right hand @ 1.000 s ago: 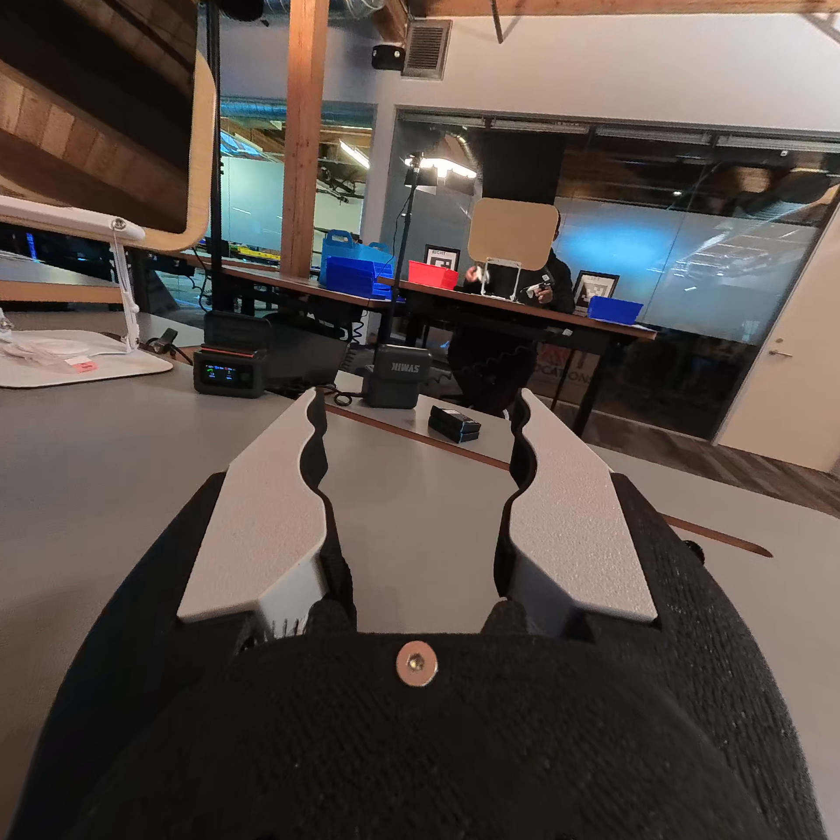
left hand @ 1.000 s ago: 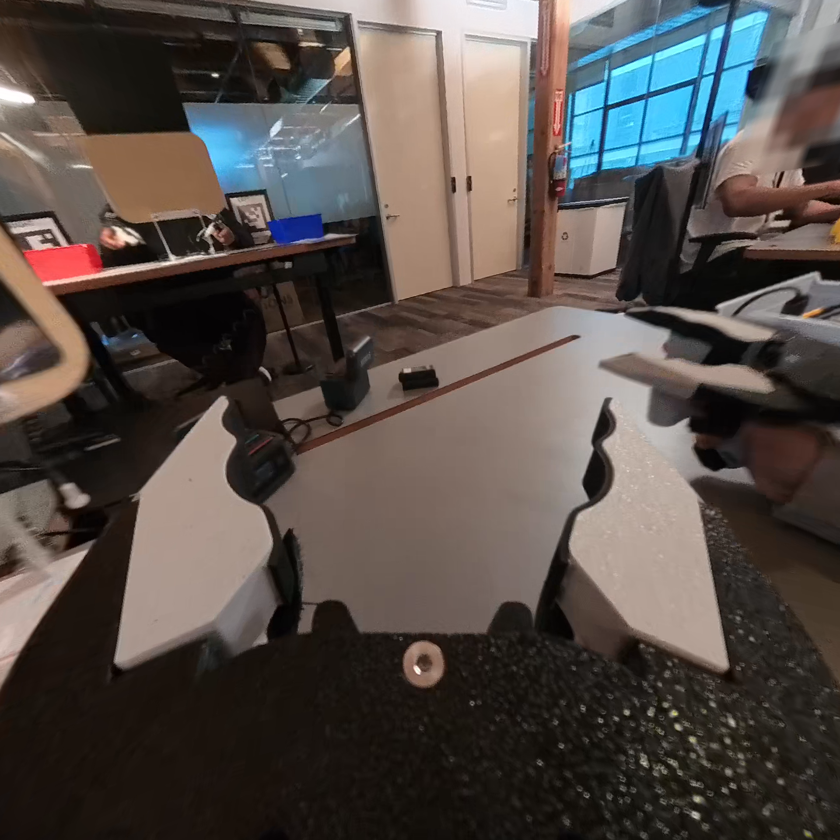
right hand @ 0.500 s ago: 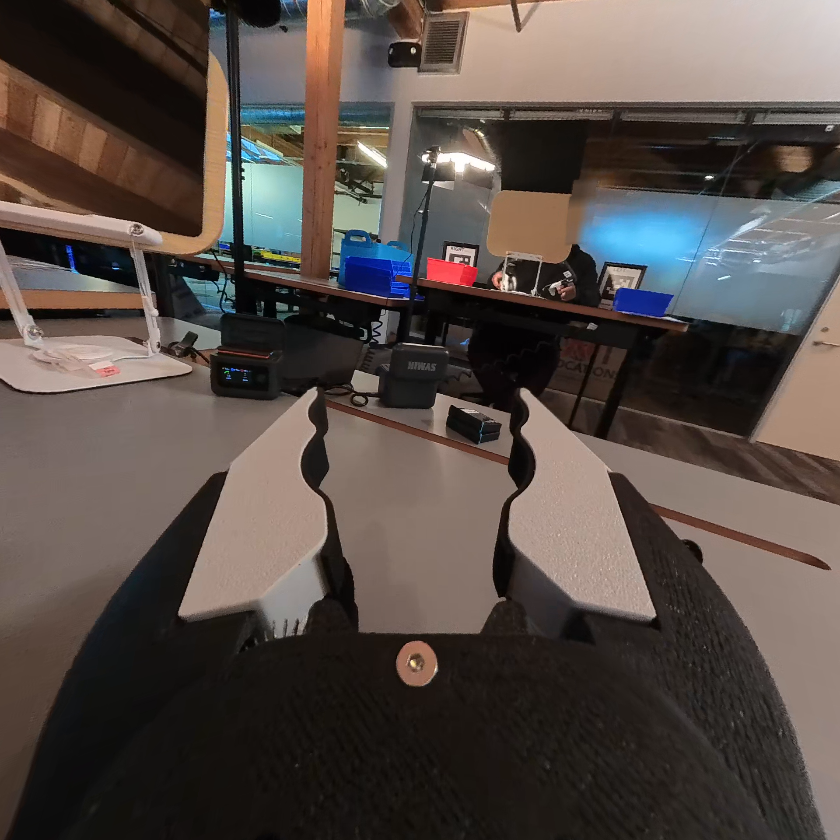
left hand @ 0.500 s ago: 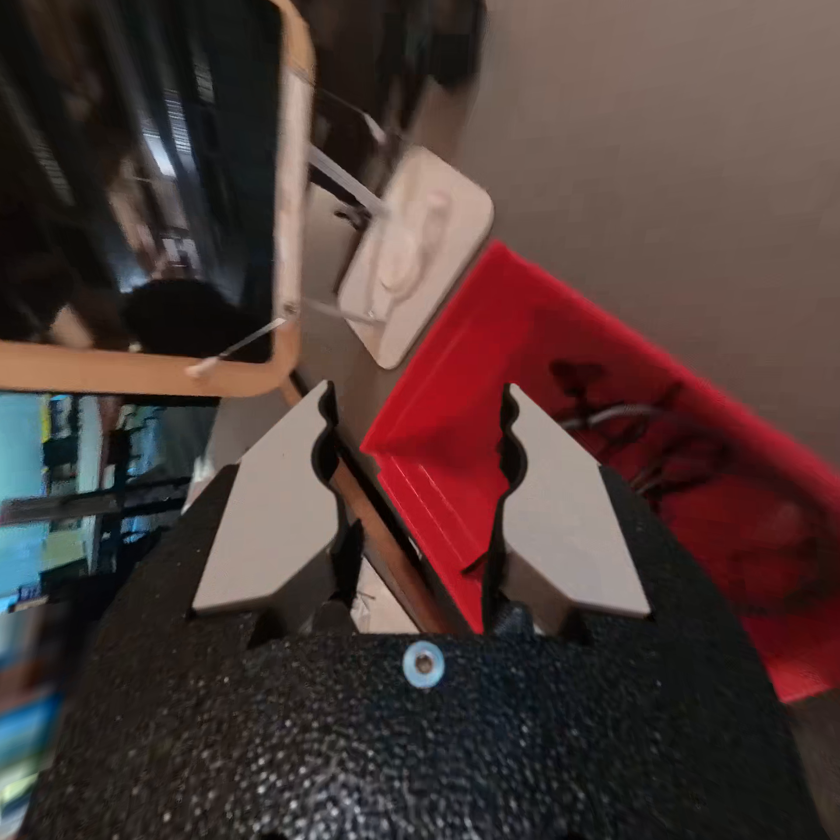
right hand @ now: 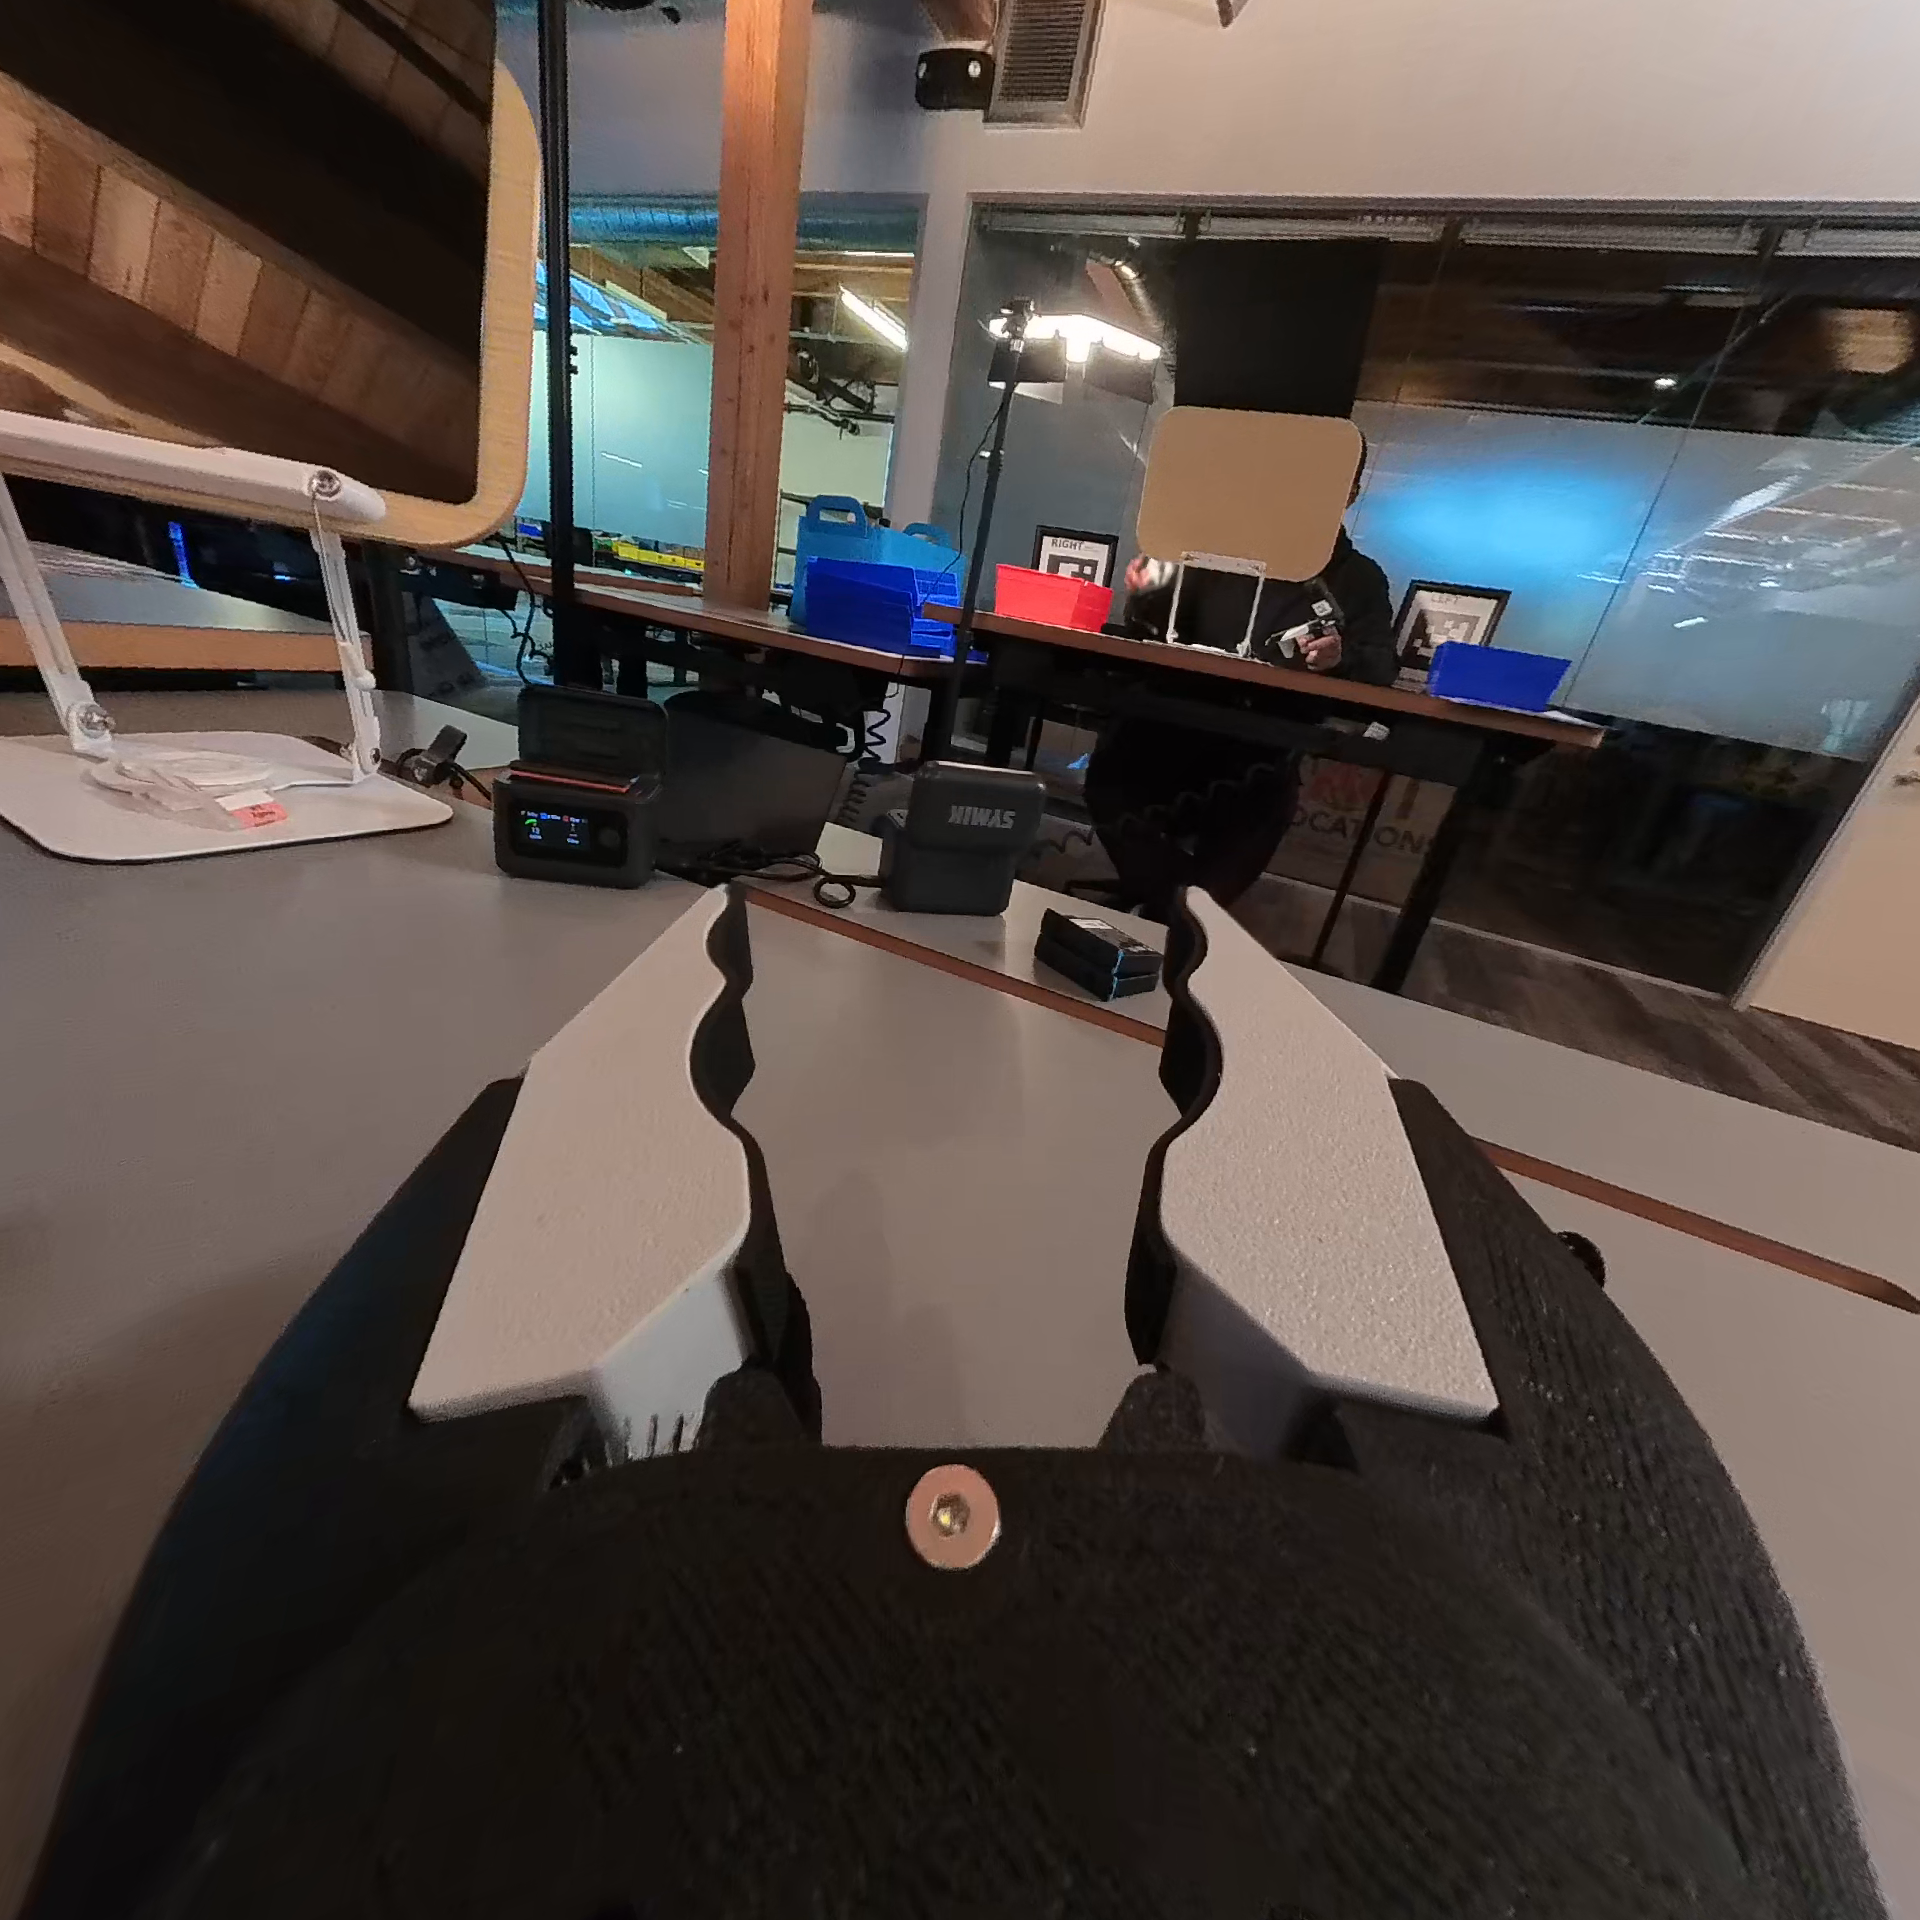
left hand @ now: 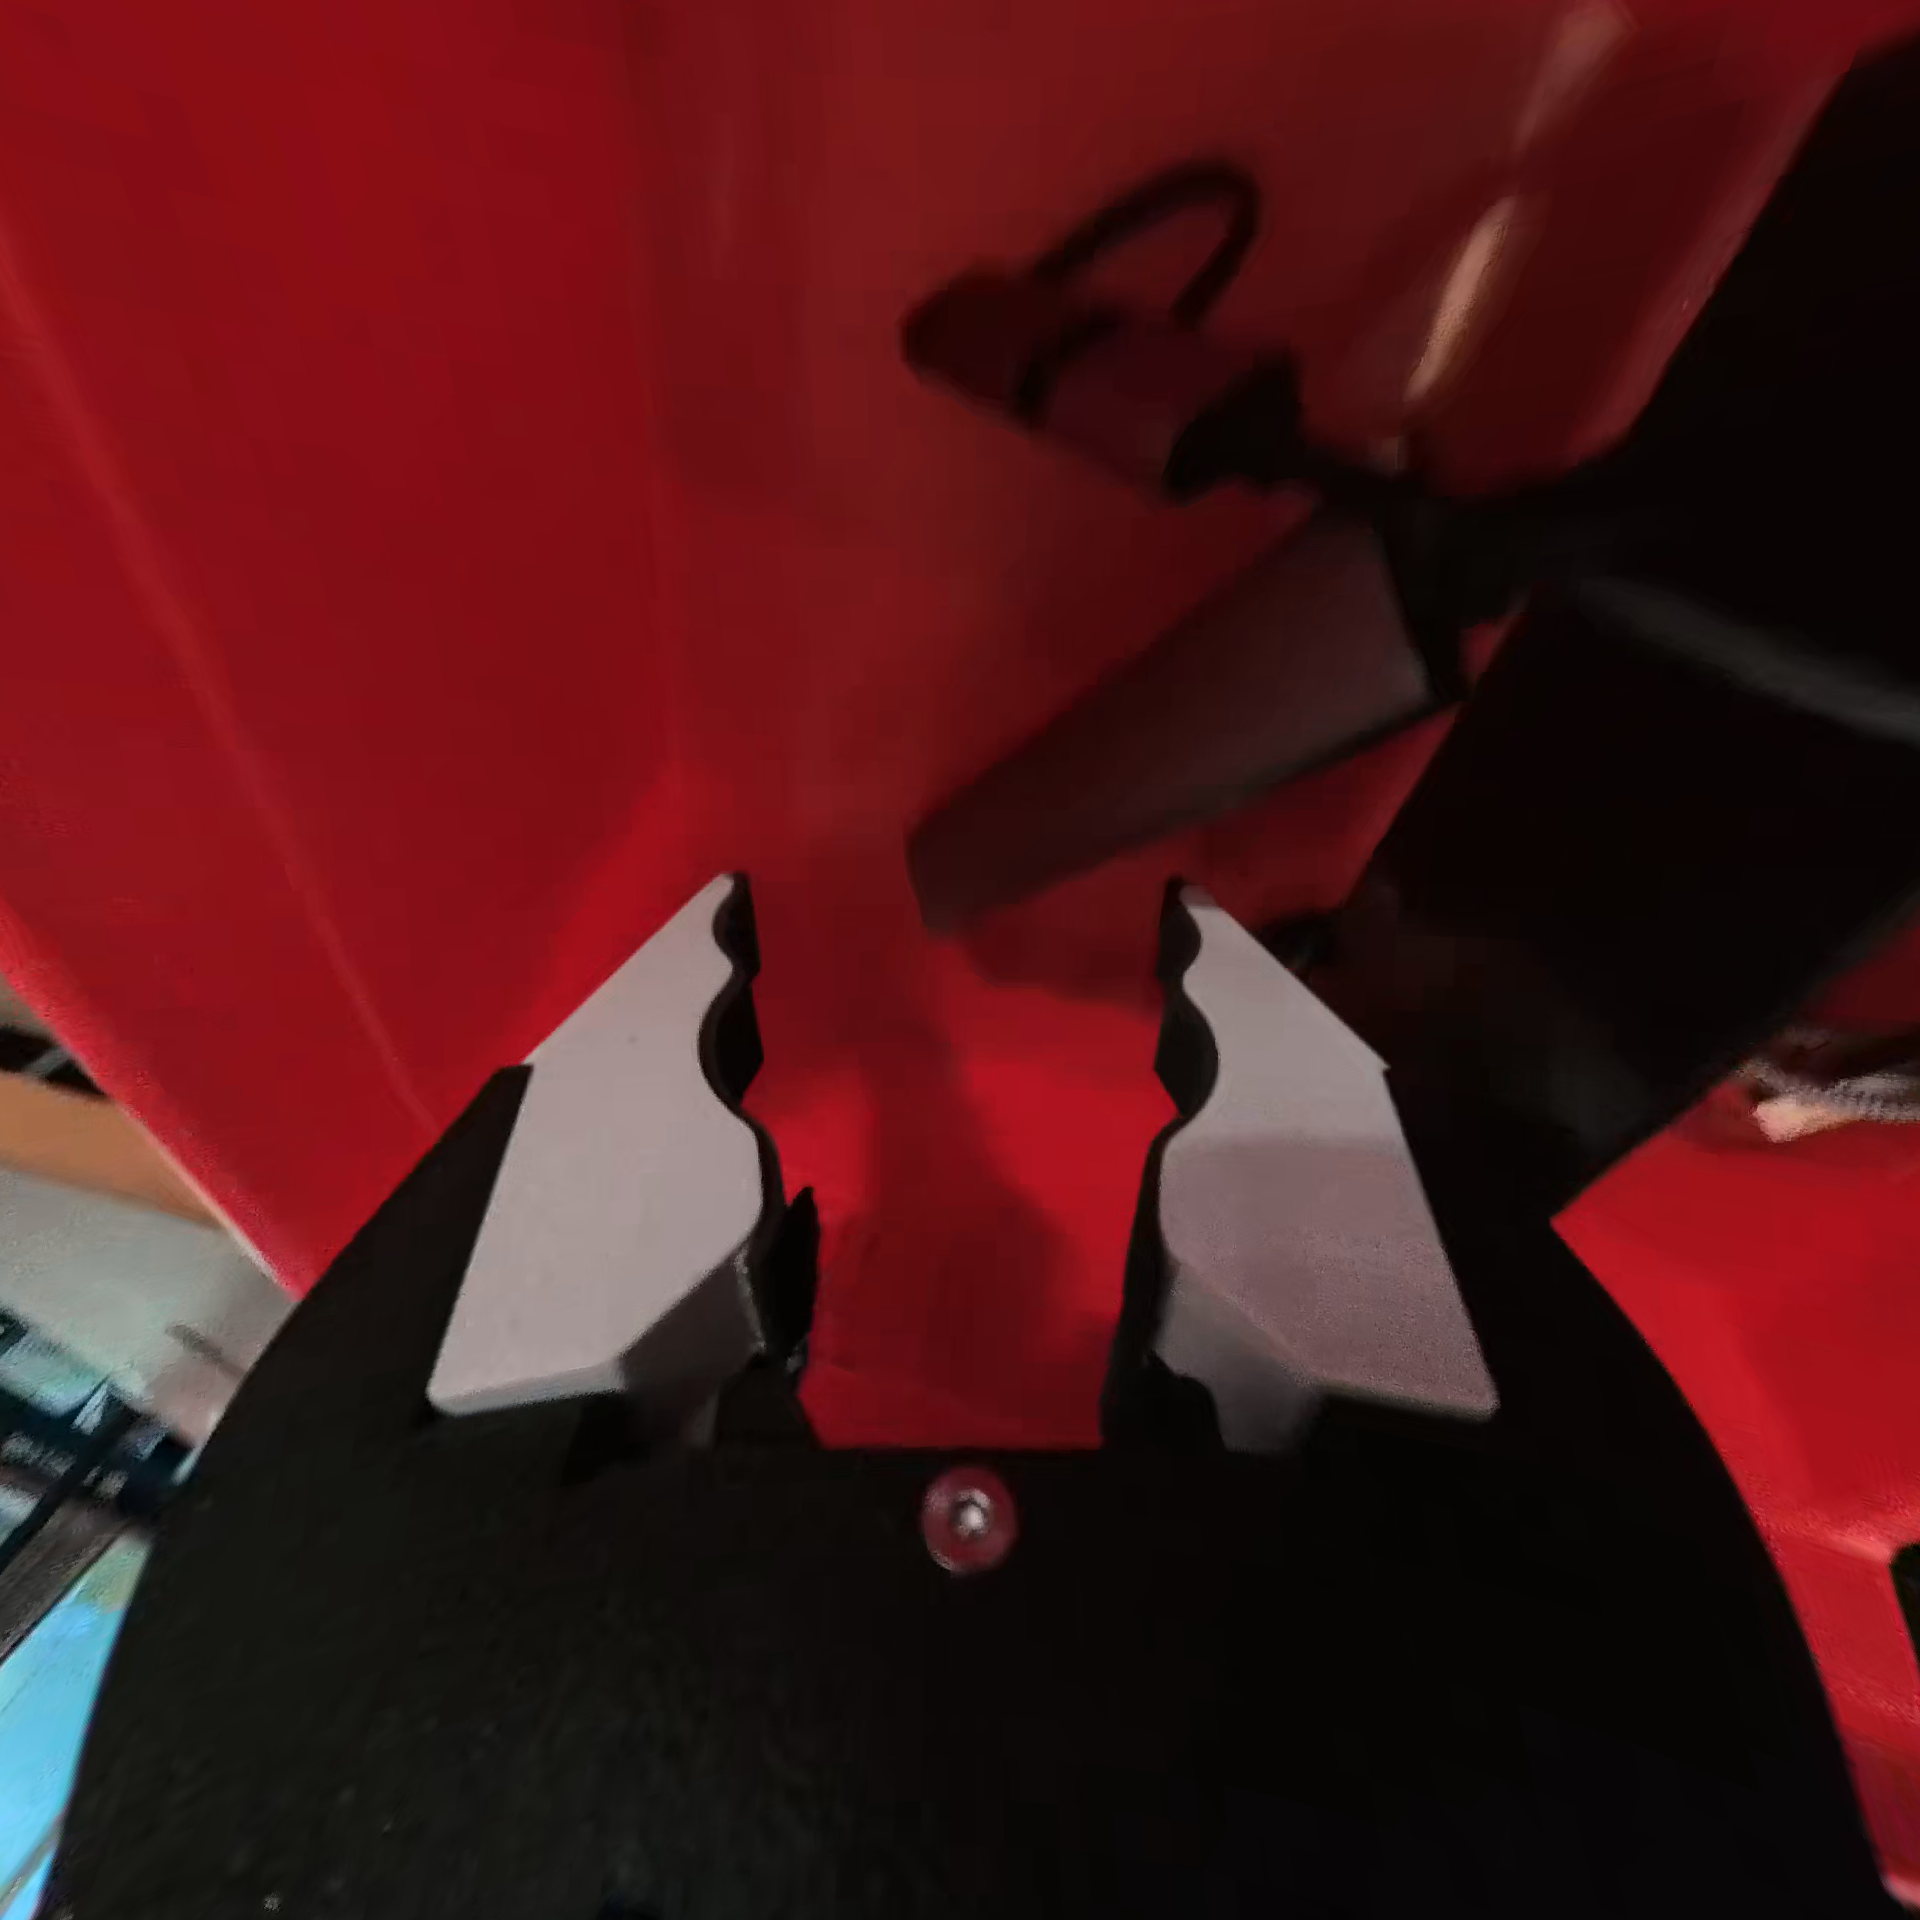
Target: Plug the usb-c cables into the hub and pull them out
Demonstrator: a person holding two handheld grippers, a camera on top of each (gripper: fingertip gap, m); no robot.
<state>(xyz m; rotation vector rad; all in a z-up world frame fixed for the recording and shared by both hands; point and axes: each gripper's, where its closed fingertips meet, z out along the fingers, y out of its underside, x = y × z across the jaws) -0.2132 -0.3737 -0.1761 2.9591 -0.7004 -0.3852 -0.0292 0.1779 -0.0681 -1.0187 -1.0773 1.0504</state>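
Grey table (right hand: 260, 1039); 1 red bin (left hand: 416, 520); 2 grippers, left gripper (left hand: 956, 904) and right gripper (right hand: 961, 914), both released.

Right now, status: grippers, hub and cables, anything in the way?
Left gripper open, low inside red bin, above grey hub. Right gripper open, empty, over grey table. Black block crowds hub's right; cable blurred.

An open-plan office doubling as a lab is showing here — glass partition walls (right hand: 1558, 468), a timber post (right hand: 753, 312) and a ceiling vent (right hand: 1039, 52) are framing the room. A person (right hand: 1299, 623) is sitting at a far desk (right hand: 1299, 691) among blue bins (right hand: 873, 603) and a red bin (right hand: 1049, 597), while the near grey desk (right hand: 260, 987) is carrying small electronic units (right hand: 577, 821) — and printed marker cards (right hand: 1075, 556) are standing by.
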